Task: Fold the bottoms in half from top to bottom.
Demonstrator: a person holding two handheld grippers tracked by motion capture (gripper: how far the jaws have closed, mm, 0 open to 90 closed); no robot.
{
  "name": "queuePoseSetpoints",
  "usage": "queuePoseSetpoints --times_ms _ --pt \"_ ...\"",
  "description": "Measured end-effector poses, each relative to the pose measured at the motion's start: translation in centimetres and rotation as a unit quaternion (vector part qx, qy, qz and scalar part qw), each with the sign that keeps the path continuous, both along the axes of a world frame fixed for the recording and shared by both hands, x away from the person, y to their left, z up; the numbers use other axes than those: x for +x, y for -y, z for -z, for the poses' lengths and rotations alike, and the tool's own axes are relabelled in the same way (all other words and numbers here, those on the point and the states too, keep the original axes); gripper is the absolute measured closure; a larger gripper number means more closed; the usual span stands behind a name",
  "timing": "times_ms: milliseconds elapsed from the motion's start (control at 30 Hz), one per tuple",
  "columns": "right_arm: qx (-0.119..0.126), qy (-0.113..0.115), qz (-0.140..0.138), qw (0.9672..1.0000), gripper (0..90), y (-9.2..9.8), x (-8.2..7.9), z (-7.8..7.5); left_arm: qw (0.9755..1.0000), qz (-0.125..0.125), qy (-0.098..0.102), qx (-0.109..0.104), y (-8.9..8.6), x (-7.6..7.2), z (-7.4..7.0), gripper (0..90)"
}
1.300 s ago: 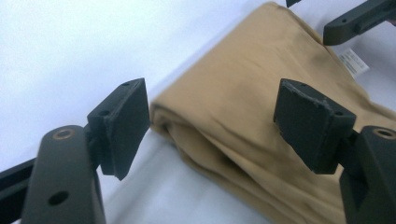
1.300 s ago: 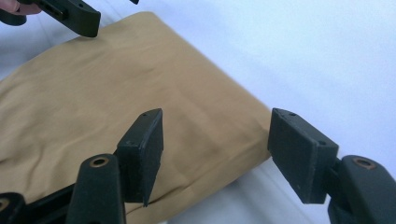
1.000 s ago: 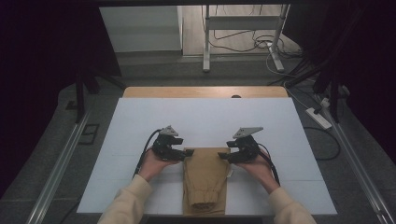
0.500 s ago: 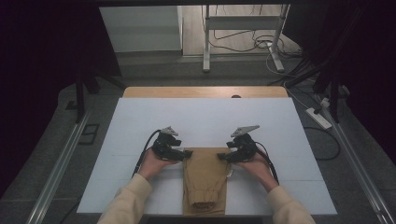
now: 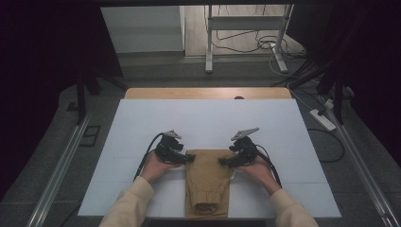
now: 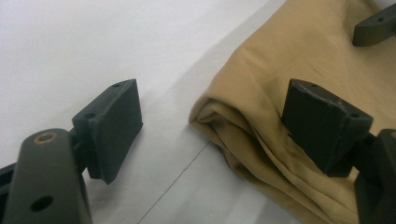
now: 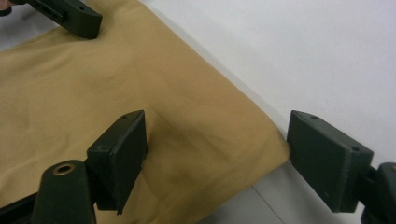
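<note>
Cloth (image 5: pixel 207 182), tan and folded into a long narrow stack, lying on the white sheet (image 5: pixel 208 123) near the table's front edge, its far end square, its near end gathered at the sheet's rim. Left gripper (image 5: pixel 188 158) at the far left corner of the cloth, right gripper (image 5: pixel 223 161) at the far right corner, tips facing each other across the far edge. Held by a hand each, left hand (image 5: pixel 153 168) and right hand (image 5: pixel 257 169), sleeves entering from below. Wooden strip (image 5: pixel 208 93) beyond the sheet; cables (image 5: pixel 246 40) on the floor behind.

Left gripper view: jaws standing wide apart, just been opening, left gripper (image 6: pixel 212 126) straddling the folded corner of cloth (image 6: pixel 280 84). Left jaw over bare sheet (image 6: pixel 70 42), right jaw over the cloth, pads not pressing on it. Layers visible at the corner fold. Tip of the other gripper at top right, over the cloth.

Right gripper view: jaws likewise wide apart, just been opening, right gripper (image 7: pixel 217 149) astride the cloth (image 7: pixel 93 84) corner. Left jaw above the fabric, right jaw over the sheet (image 7: pixel 303 46) just beyond the corner, nothing clamped. Other gripper's jaw at top left, at the cloth's far corner.
</note>
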State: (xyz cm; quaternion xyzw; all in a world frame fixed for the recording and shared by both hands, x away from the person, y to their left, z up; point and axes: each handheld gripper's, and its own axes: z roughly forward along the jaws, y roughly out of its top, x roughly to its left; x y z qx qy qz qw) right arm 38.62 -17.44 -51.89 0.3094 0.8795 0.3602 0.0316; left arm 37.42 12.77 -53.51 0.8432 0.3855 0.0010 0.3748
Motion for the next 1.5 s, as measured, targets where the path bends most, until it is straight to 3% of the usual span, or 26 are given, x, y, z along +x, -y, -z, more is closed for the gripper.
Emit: queuePoseSetpoints --times_ms 333,467,667,833,1067,1500 --pt "-0.005 -0.002 0.001 1.0 20.0 -0.2 0.0 0.3 0.9999 0.008 0.004 -0.011 0.1 -0.2 0.3 22.8" --pt "-0.002 -0.008 -0.01 0.9999 29.8 -0.4 -0.3 0.2 0.9994 0.025 -0.007 -0.024 0.2 -0.5 0.4 36.1" --pt "0.007 -0.028 -0.029 0.9992 53.3 -0.5 -0.6 0.2 0.9996 0.025 -0.005 -0.01 0.4 -0.8 0.2 53.0" --pt "0.004 -0.015 -0.043 0.999 68.5 -1.0 -1.1 -0.1 0.9994 0.034 0.002 -0.008 0.7 -1.1 0.0 68.9" --pt "0.007 -0.005 -0.051 0.9987 76.1 -1.1 -1.3 -0.4 0.9992 0.037 0.013 -0.009 0.7 -1.3 -0.3 72.5" --pt "0.027 0.023 -0.041 0.9985 77.4 -0.7 -1.2 -1.6 0.9983 0.024 0.042 -0.031 0.3 -1.2 -1.7 72.7"
